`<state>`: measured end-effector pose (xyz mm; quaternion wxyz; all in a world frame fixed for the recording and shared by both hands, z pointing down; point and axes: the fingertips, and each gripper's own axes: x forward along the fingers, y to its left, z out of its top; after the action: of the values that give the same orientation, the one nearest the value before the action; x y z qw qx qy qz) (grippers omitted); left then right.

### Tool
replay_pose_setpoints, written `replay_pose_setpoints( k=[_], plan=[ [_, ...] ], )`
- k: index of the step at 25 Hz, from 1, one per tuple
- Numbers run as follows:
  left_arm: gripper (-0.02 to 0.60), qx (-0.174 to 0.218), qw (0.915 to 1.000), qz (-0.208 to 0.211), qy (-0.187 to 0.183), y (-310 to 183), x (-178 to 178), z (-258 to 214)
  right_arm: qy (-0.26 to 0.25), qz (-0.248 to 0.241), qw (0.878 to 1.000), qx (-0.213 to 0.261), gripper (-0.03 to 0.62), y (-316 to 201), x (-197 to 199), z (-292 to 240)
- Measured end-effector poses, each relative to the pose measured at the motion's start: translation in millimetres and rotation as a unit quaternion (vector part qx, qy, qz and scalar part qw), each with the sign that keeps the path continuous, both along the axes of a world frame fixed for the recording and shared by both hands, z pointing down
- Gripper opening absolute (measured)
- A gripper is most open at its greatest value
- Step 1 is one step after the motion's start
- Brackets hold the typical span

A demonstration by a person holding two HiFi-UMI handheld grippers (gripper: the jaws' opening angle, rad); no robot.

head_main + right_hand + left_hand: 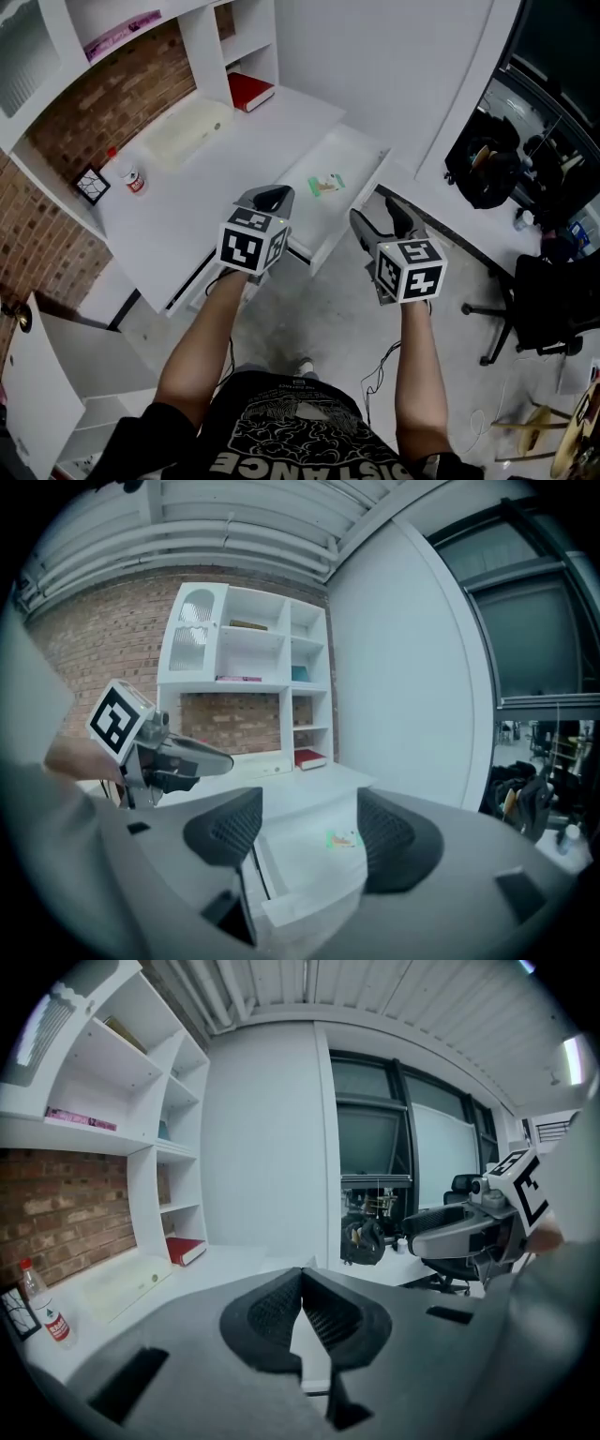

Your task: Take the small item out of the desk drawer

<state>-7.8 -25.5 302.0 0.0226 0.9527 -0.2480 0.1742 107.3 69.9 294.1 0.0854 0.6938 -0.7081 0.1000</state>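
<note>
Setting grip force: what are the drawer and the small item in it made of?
Drawer: likely painted or laminated board; flat matte white, like the desk. Small item: flat green-and-white printed packet or card; too small to tell paper from plastic.

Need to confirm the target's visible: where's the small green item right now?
Head view, centre: the small green item lies in the open drawer, just ahead of the left gripper and the right gripper.
</note>
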Motion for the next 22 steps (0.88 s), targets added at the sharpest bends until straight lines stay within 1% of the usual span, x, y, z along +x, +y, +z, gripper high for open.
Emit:
replay_pose_setpoints(
  k=[6,11,17,22],
  plan=[
    [0.006,0.003,0.9998,-0.015,-0.008,-21,4,11,0.018,-0.040,0.999,-0.028,0.308,-27,8,18],
    [0.006,-0.003,0.9996,-0.027,-0.007,-47,8,23,0.028,-0.061,0.997,-0.047,0.311,-56,16,34],
    [0.006,-0.009,0.9993,-0.037,-0.002,-94,27,37,0.037,-0.076,0.995,-0.057,0.320,-104,34,47],
    [0.006,-0.021,0.9986,-0.049,-0.001,-142,50,46,0.040,-0.096,0.992,-0.073,0.327,-153,55,57]
  ],
)
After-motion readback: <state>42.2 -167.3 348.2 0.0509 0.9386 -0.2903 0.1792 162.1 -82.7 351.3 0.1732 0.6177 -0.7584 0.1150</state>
